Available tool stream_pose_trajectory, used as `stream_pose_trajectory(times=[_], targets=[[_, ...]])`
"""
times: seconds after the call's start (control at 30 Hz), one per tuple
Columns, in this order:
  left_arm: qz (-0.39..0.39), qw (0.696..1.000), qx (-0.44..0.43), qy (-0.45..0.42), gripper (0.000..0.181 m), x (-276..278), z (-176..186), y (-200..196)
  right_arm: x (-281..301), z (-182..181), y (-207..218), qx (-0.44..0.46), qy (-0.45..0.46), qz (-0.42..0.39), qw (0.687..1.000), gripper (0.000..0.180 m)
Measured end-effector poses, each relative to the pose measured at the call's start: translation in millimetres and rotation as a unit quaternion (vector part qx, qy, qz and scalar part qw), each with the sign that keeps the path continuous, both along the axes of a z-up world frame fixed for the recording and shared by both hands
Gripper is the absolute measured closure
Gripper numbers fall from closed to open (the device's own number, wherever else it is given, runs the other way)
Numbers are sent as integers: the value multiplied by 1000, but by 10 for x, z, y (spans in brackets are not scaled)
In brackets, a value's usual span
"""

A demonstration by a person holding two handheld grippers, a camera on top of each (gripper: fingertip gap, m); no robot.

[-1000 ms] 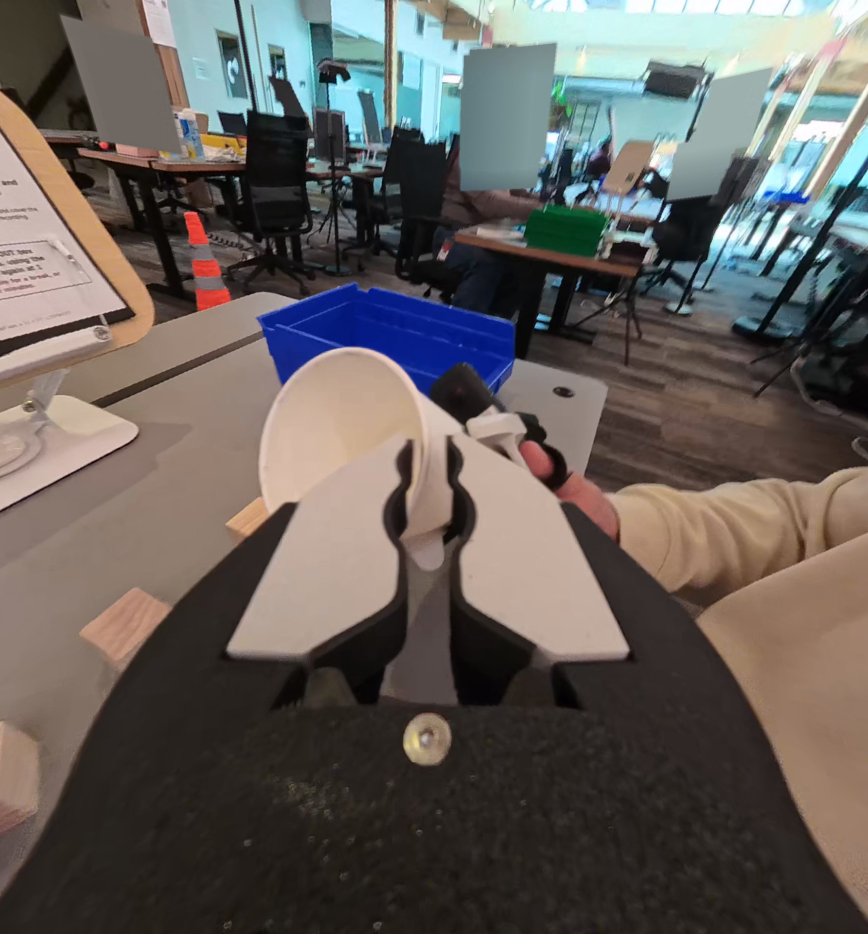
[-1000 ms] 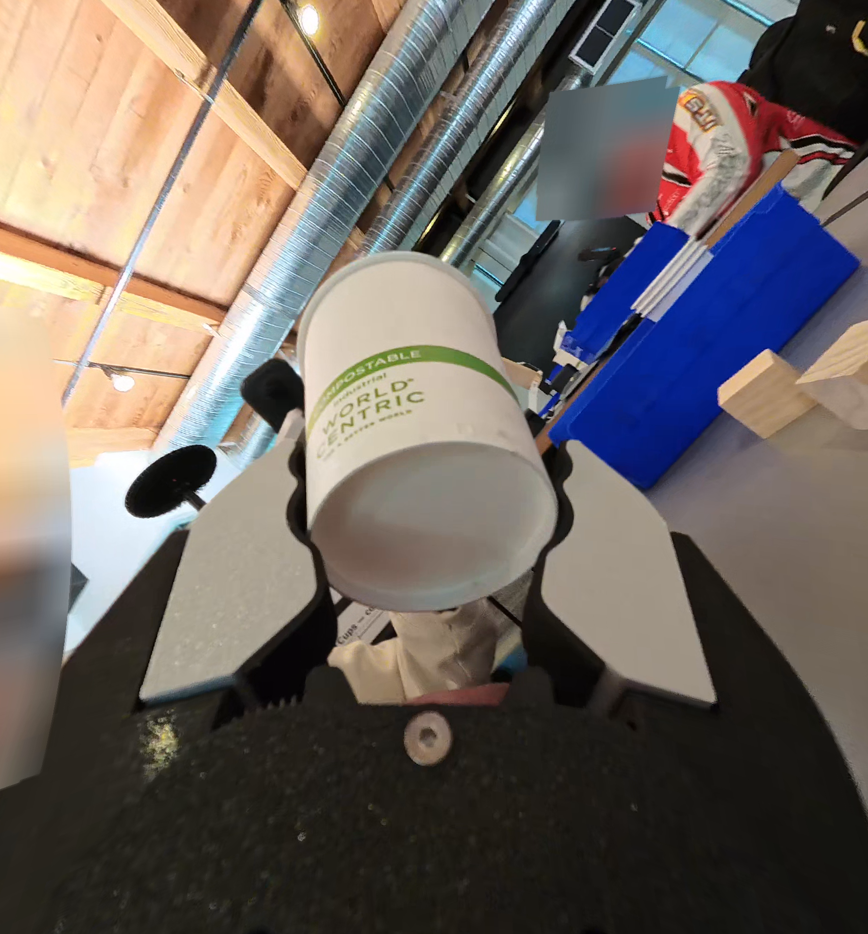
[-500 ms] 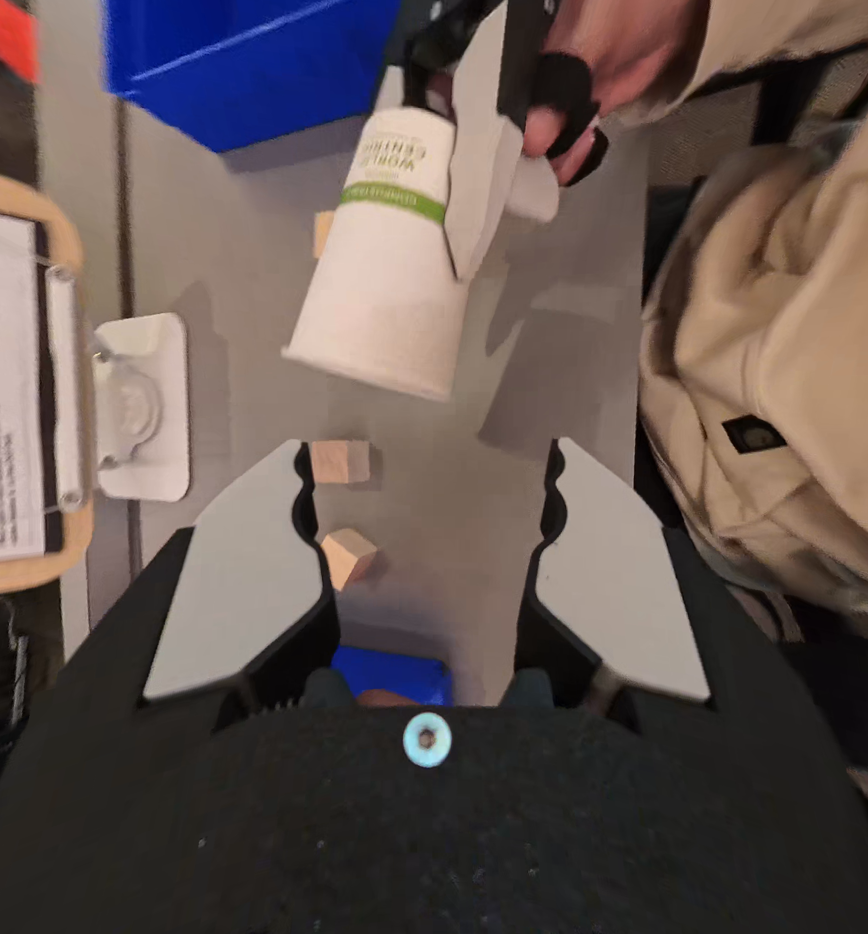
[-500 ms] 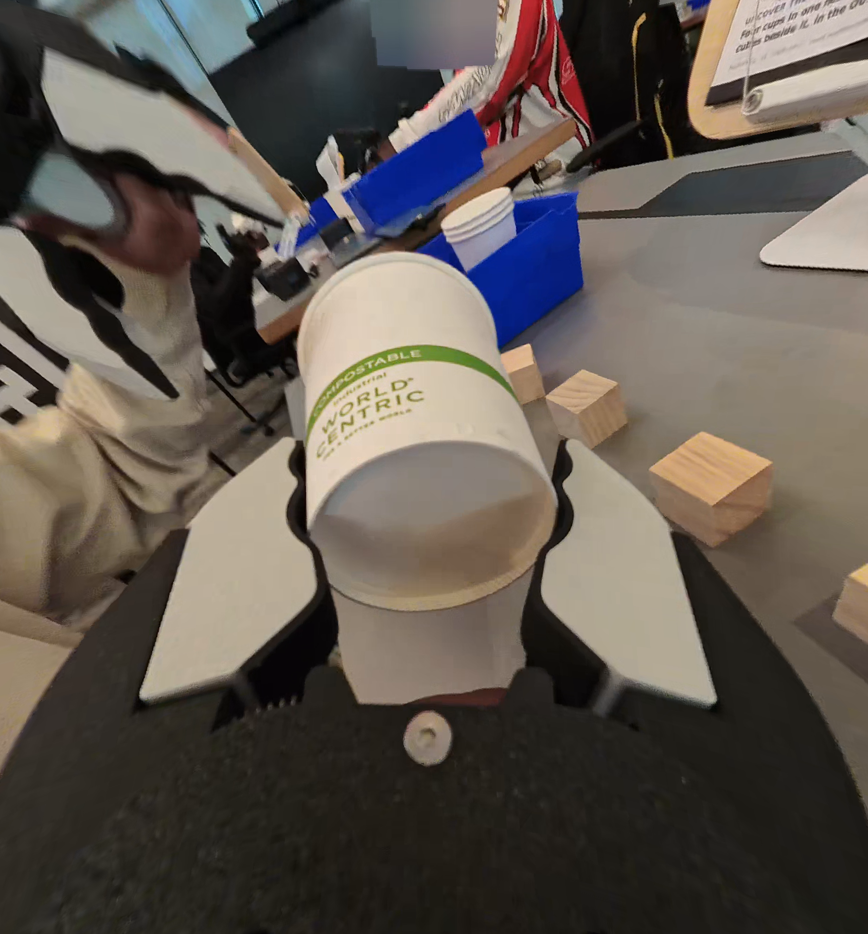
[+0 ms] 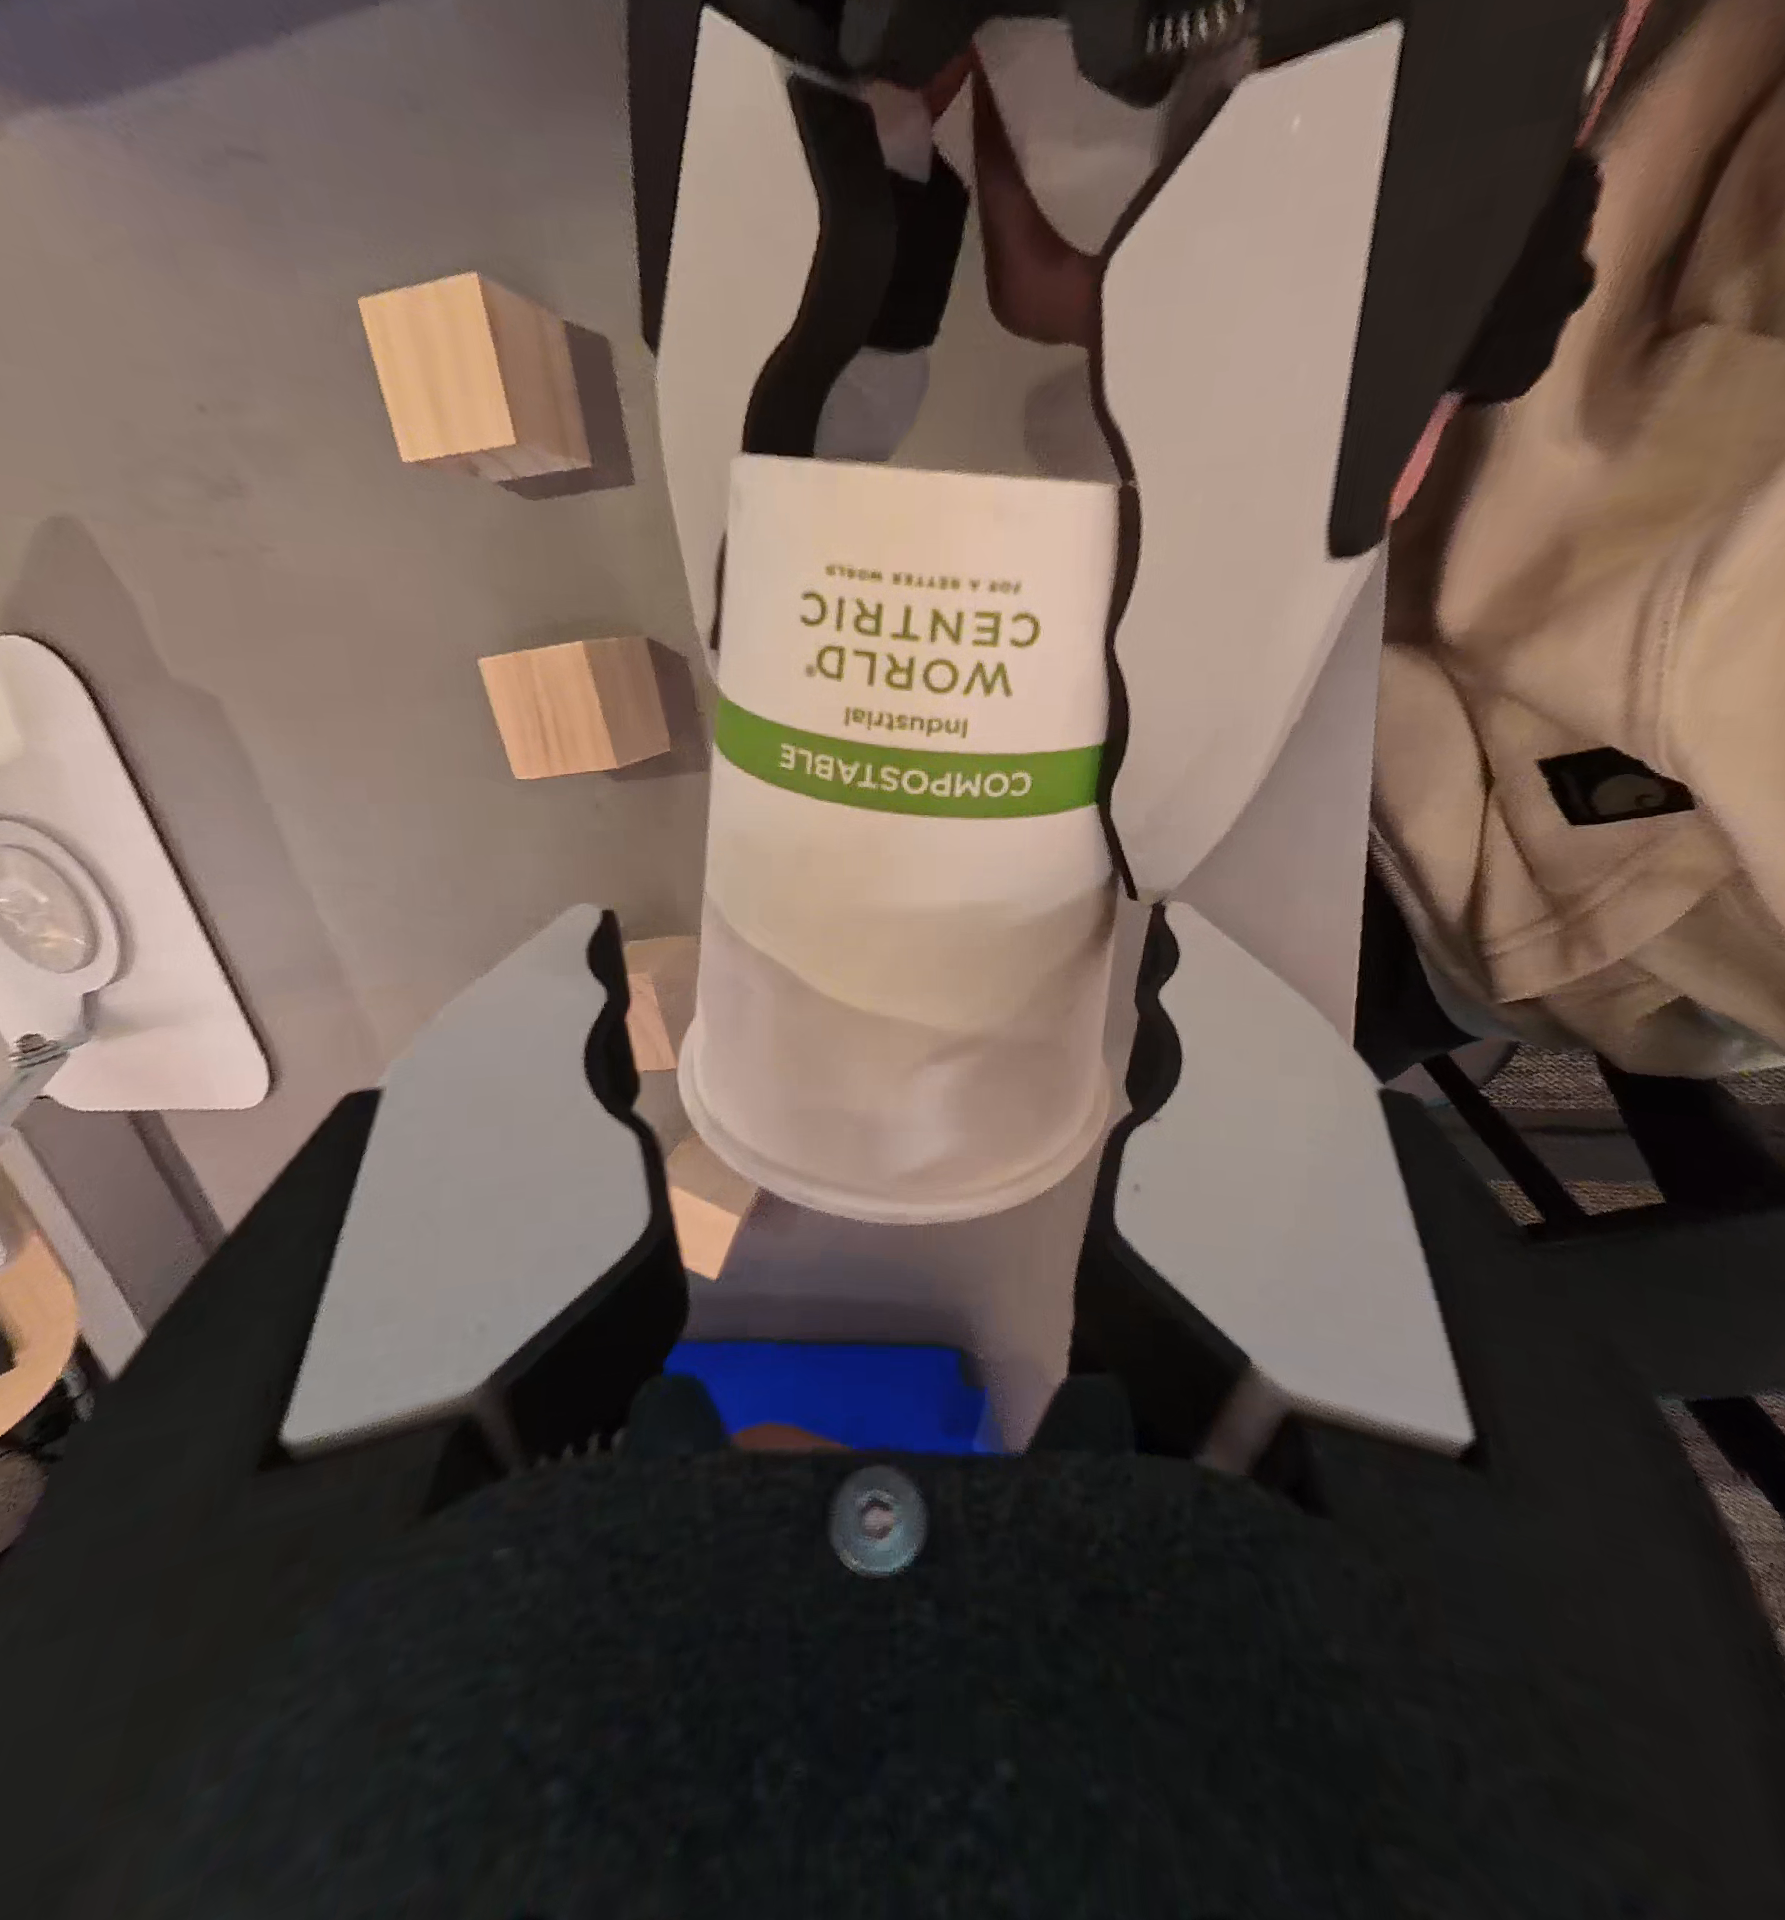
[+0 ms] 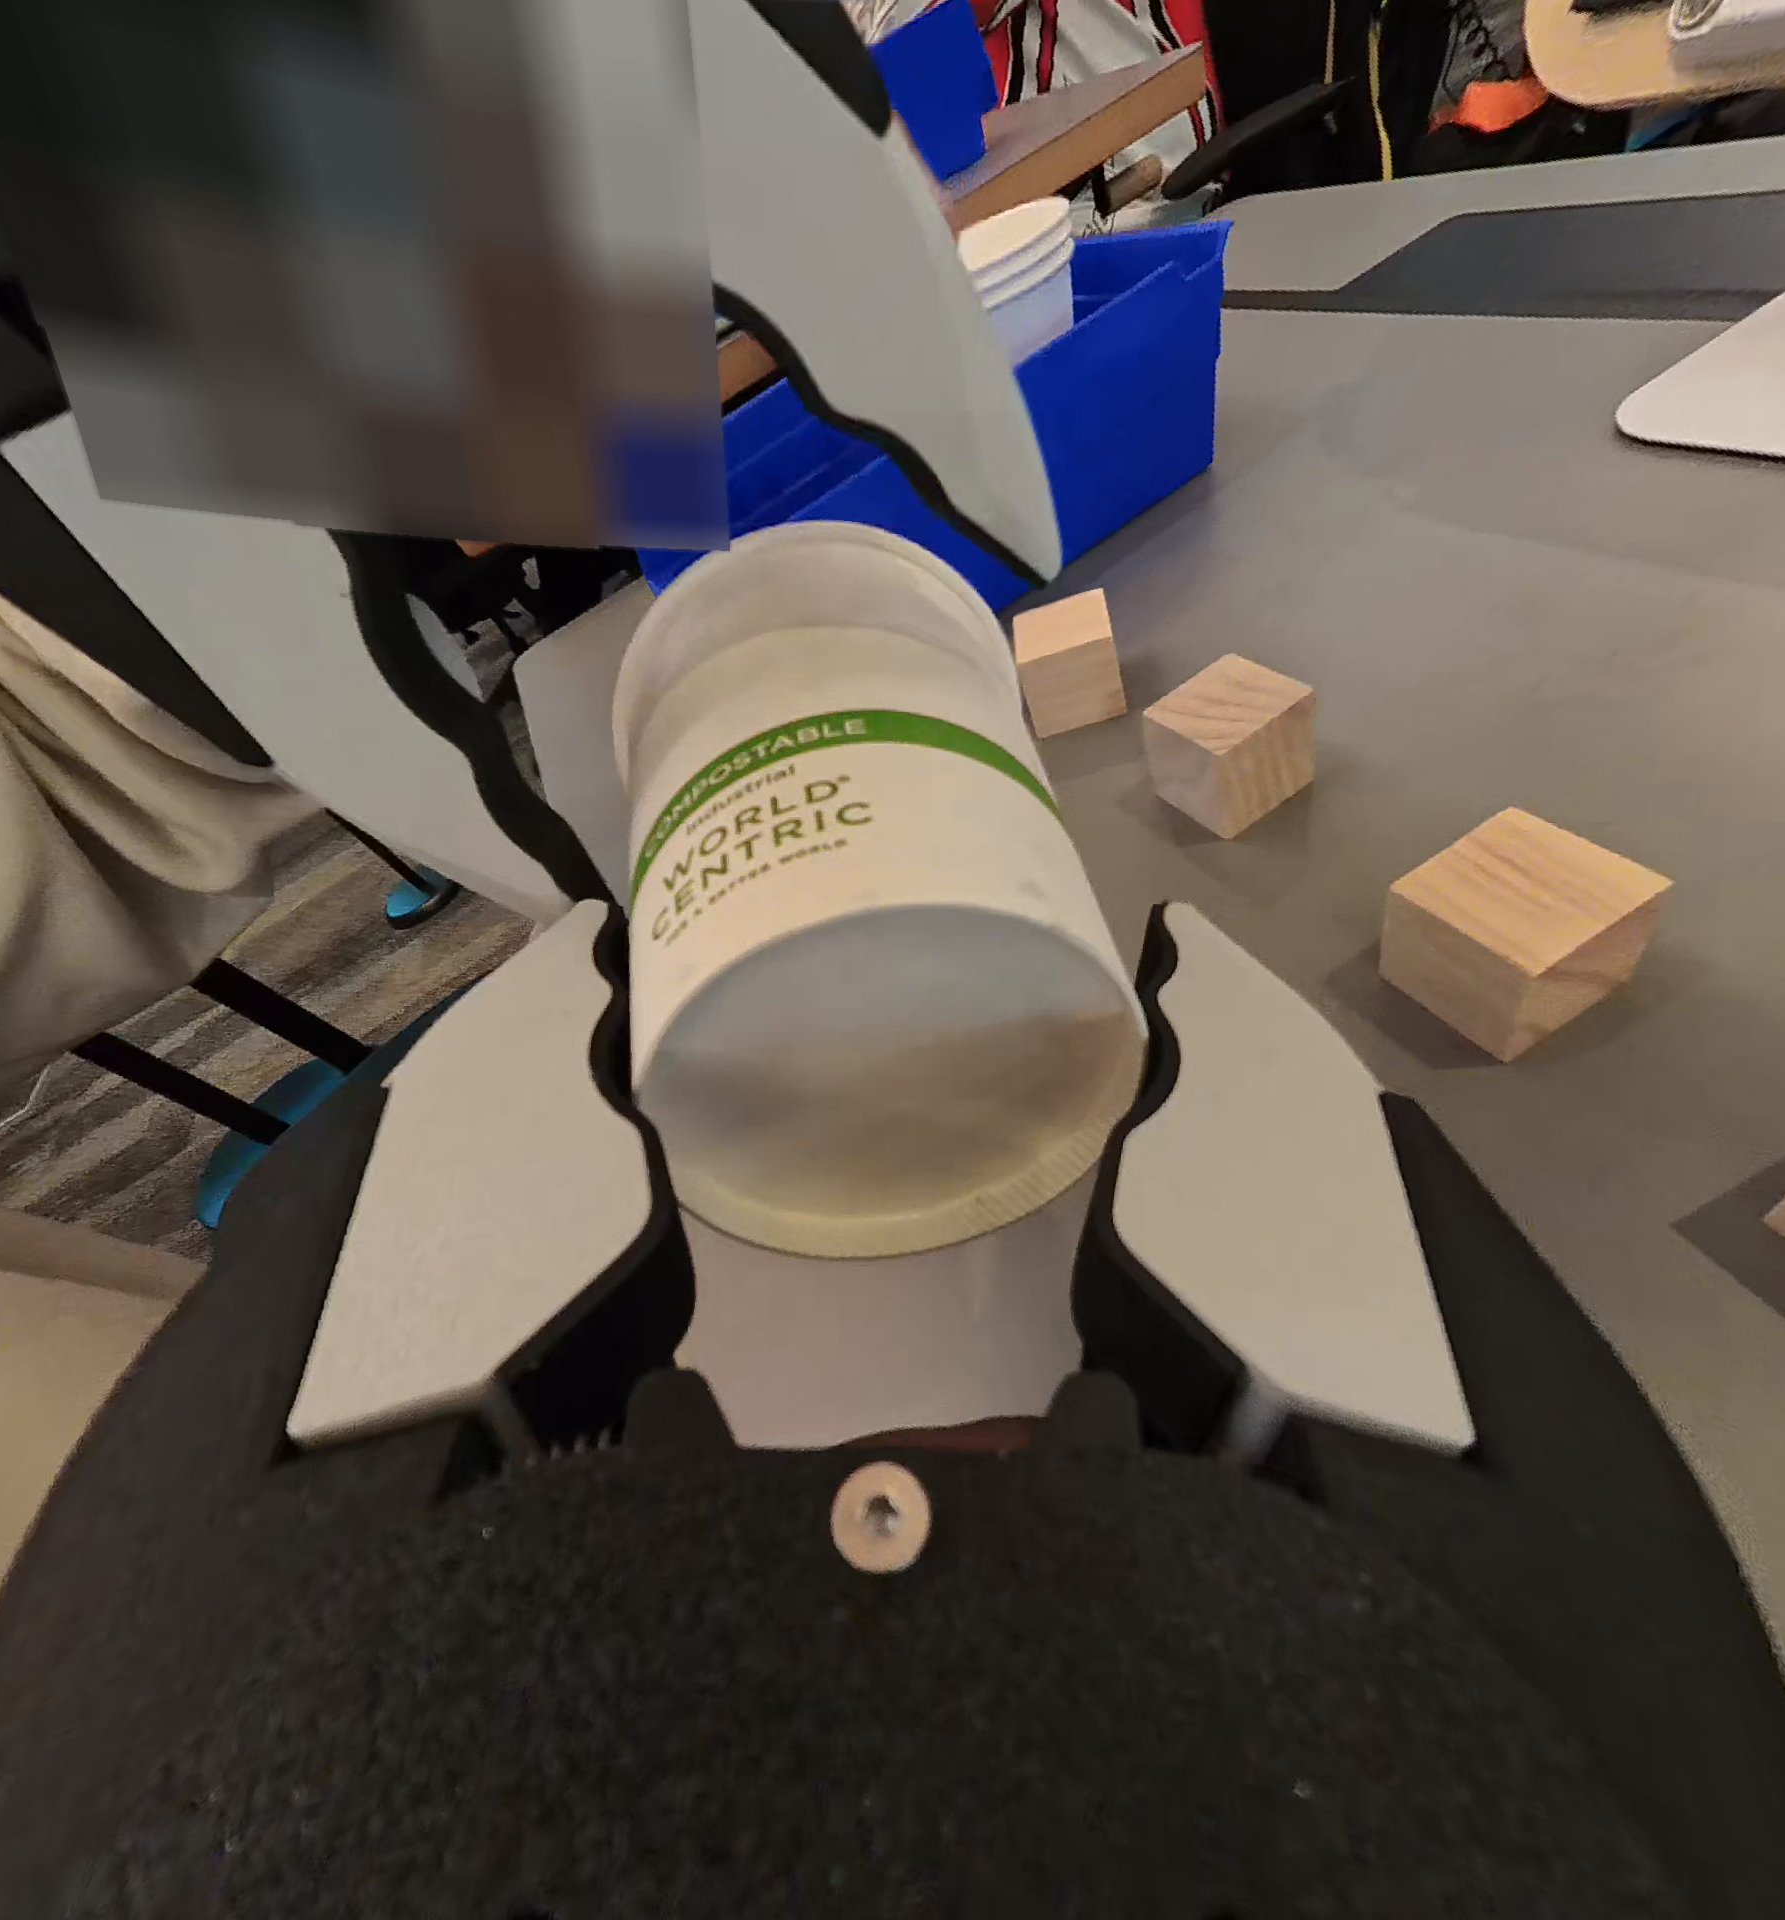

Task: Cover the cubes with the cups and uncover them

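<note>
My right gripper (image 6: 883, 935) is shut on a white paper cup (image 6: 857, 862) with a green band. It holds the cup near the base, tilted in the air, mouth pointing away. In the left wrist view the cup (image 5: 909, 831) comes in from the top. My left gripper (image 5: 877, 935) is open, looking down, its fingers on either side of the cup's rim end. Its fingers (image 6: 898, 343) also show in the right wrist view. Several wooden cubes (image 5: 472, 384) (image 5: 576, 707) (image 6: 1231, 738) (image 6: 1522, 930) lie uncovered on the grey table (image 6: 1490, 623).
A blue bin (image 6: 1127, 416) with stacked white cups (image 6: 1023, 270) stands at the table's far end, and shows low between my left fingers (image 5: 826, 1392). A white stand base (image 5: 88, 883) sits left of the cubes. A beige sleeve (image 5: 1594, 623) is at the table's right edge.
My left gripper let go of the cup rim, opened and swung to look down over the table; its open fingers now flank the cup's rim. My right gripper kept the cup and tilted it toward the cubes.
</note>
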State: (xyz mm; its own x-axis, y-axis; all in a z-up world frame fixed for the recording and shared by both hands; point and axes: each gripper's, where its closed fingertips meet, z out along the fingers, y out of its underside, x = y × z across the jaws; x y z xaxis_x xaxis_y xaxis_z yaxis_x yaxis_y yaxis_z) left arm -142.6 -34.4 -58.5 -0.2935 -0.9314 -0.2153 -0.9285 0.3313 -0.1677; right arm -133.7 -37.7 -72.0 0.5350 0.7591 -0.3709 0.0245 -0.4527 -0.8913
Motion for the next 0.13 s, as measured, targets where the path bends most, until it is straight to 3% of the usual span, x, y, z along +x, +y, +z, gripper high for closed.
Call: stream_pose_trajectory(times=[0.13], targets=[[-14, 998, -53, 12, 86, -53, -26, -160, -36, 31, -12, 20, -15, 8, 1000, 87]])
